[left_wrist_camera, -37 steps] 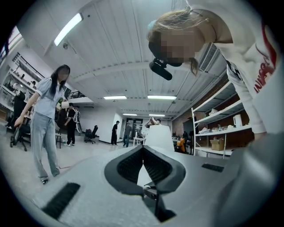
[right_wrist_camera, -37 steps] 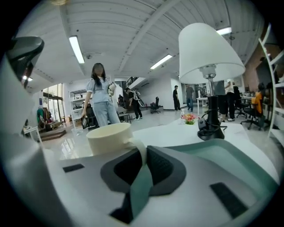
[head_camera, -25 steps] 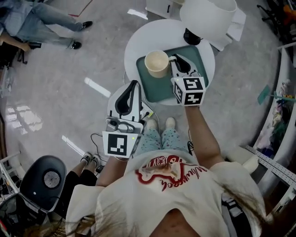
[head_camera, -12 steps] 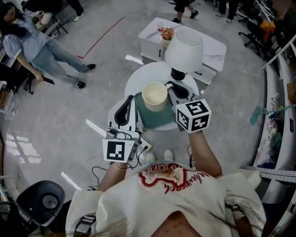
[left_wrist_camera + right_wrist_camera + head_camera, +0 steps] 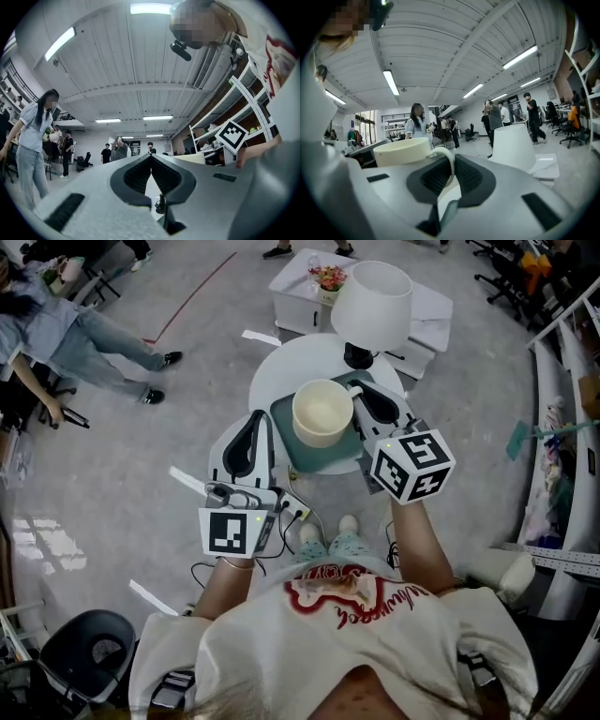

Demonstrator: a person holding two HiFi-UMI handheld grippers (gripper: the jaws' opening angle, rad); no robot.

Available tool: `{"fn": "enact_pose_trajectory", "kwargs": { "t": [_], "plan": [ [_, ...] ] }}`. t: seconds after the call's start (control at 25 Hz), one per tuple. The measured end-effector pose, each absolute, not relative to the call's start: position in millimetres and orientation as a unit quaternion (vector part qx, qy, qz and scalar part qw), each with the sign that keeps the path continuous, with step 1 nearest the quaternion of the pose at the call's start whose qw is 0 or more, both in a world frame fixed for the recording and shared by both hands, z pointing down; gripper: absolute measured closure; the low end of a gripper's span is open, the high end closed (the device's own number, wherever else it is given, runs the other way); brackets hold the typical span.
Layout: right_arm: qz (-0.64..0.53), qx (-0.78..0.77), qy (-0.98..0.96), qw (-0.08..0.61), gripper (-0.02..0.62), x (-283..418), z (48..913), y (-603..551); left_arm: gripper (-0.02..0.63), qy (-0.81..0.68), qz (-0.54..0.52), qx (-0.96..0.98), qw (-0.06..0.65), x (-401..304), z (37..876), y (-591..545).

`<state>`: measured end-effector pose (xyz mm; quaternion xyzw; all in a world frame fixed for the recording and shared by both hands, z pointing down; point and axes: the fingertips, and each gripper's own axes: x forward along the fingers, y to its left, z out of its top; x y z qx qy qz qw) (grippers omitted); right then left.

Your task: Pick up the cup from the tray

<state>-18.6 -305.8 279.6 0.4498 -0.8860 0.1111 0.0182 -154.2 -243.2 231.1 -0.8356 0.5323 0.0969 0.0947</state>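
**Cup pinched by its handle, over the tray**

My left gripper hangs just left of the teal tray. Its jaws are pressed together on nothing; parked clear, I'd guess. The cream cup is over the tray and looks lifted off it. My right gripper pinches the cup handle, so the cup rides upright. A white lamp stands behind on the round table.

Tray partly hidden by cup.
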Motion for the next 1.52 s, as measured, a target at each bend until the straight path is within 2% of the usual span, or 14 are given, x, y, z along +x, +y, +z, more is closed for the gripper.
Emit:
{"fn": "enact_pose_trajectory", "kwargs": {
  "t": [0.52, 0.72, 1.04, 1.52],
  "plan": [
    [0.129, 0.443, -0.887, -0.011, 0.552, 9, 270, -248, 0.592, 0.583, 0.086, -0.804, 0.082, -175, 246, -203],
    [0.131, 0.429, -0.893, -0.023, 0.552, 44, 278, -200, 0.592, 0.602, 0.08, -0.789, 0.095, -136, 251, -142],
    [0.11, 0.412, -0.904, 0.003, 0.552, 101, 279, -112, 0.592, 0.619, 0.089, -0.775, 0.092, -59, 246, -28],
    [0.075, 0.424, -0.902, -0.025, 0.552, 115, 228, -67, 0.592, 0.575, 0.094, -0.807, 0.097, -16, 211, 2]
  ]
}}
